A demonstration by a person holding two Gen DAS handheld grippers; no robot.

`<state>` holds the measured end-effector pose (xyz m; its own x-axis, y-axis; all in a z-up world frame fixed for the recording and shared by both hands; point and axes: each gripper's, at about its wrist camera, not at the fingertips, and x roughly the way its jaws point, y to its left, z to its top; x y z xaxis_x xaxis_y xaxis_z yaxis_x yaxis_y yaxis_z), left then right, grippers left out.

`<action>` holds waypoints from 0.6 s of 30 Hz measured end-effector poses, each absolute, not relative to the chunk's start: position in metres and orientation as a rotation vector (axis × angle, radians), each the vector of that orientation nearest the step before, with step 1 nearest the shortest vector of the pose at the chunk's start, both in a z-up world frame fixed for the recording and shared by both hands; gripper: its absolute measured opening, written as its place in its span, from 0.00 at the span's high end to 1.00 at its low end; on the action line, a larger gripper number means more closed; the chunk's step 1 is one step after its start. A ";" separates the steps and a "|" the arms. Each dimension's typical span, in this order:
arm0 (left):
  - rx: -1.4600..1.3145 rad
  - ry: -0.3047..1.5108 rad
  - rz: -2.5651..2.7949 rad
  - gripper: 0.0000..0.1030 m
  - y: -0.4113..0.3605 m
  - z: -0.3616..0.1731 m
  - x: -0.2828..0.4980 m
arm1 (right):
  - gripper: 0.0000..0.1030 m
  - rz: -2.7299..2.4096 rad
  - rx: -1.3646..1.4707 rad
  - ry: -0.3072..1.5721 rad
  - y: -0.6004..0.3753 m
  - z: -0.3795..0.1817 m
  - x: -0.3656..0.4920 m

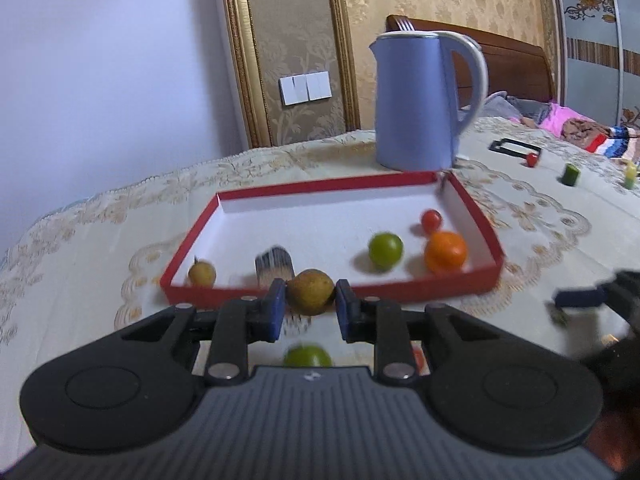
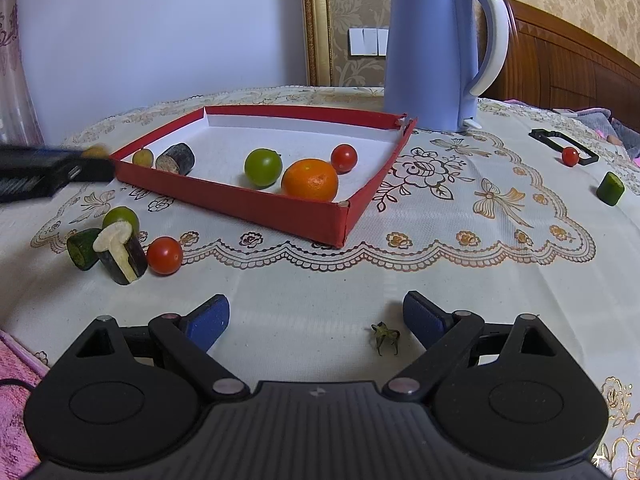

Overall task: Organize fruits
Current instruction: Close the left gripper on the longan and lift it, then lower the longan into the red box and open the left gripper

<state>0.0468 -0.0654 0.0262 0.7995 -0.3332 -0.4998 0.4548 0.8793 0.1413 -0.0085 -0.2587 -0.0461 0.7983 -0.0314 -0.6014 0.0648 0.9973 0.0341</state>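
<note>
Left gripper point(image 1: 311, 304) jaws clamped on a small yellow-brown fruit point(image 1: 311, 291), pinched across its middle so it can't roll out. I'm holding it just short of the red tray's point(image 1: 460, 286) near wall, clear of the tabletop point(image 1: 100, 240), so I read this as the carry-in step.

Tray sits mid-tabletop in front of the blue kettle point(image 2: 432, 52). Already inside: green fruit point(image 2: 263, 168), orange point(image 2: 310, 180) and cherry tomato point(image 2: 344, 158) bunched toward the right wall; another small yellow fruit point(image 2: 143, 157) and a dark cut chunk point(image 2: 176, 159) at the near-left corner.

Loose items off the tray's left corner: a tomato point(image 2: 164, 255), green fruit point(image 2: 121, 216) and two cut pieces. More toward the tabletop's right edge: a tomato point(image 2: 570, 156) and a green stub point(image 2: 610, 188).

Right gripper point(image 2: 316, 322) jaws wide apart, empty, parked low over bare cloth beside a dried calyx point(image 2: 385, 336). Probably waiting its turn.

No readable brand, label or text anywhere.
</note>
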 end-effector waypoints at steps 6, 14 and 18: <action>0.272 0.507 -0.389 0.77 -0.087 0.017 0.094 | 0.09 -0.051 0.054 0.644 -0.259 -0.046 -0.008; 0.318 0.537 -0.330 0.77 -0.110 -0.002 0.139 | 0.08 -0.051 0.054 0.644 -0.259 -0.046 -0.008; 0.346 0.534 -0.322 0.77 -0.118 -0.006 0.144 | 0.08 -0.051 0.054 0.644 -0.259 -0.046 -0.008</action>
<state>0.1443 -0.1182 -0.0058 0.8138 -0.2072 -0.5430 0.3840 0.8930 0.2348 -0.0084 -0.2586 -0.0463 0.7986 -0.0309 -0.6011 0.0645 0.9973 0.0345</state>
